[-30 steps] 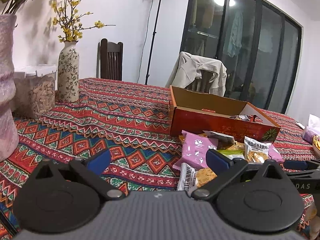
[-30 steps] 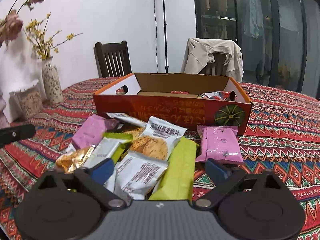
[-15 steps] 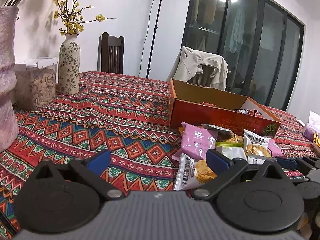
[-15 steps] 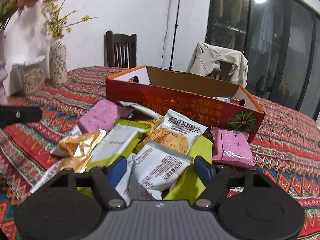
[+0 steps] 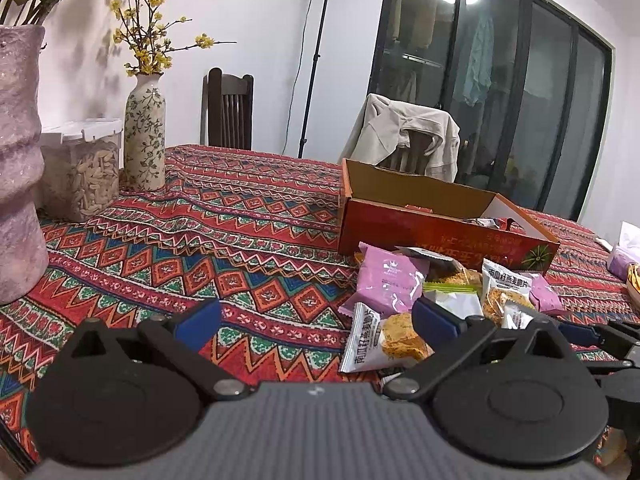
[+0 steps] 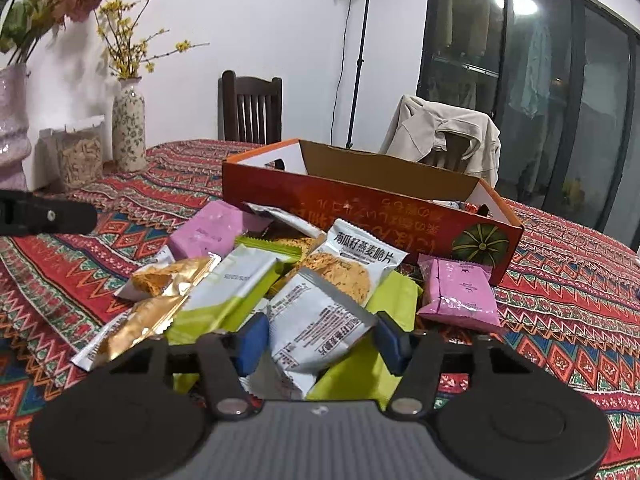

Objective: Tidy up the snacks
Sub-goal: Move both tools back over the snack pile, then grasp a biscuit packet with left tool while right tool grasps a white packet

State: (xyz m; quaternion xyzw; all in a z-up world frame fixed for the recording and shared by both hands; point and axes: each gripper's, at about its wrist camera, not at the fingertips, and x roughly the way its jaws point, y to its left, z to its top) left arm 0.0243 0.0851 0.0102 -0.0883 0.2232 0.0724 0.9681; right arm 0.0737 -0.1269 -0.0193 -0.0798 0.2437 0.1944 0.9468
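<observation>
A pile of snack packets lies on the patterned tablecloth in front of an open orange cardboard box (image 6: 360,204) that holds a few packets. My right gripper (image 6: 318,338) is low over the pile, its jaws on either side of a white and grey packet (image 6: 316,324) and close to its edges, not clearly pressing it. Green packets (image 6: 236,292), a gold packet (image 6: 172,276) and pink packets (image 6: 460,292) lie around it. My left gripper (image 5: 316,316) is open and empty above the cloth, left of the pile (image 5: 400,292). The box also shows in the left wrist view (image 5: 440,232).
At the left stand a large pink vase (image 5: 18,168), a clear container of seeds (image 5: 84,176) and a floral vase (image 5: 145,132). Two chairs stand behind the table, one draped with a beige jacket (image 5: 408,136). A tissue pack (image 5: 624,248) lies at the far right.
My right gripper has dropped toward the pile and its jaws have narrowed around the white and grey packet. My left gripper has barely moved and stays open.
</observation>
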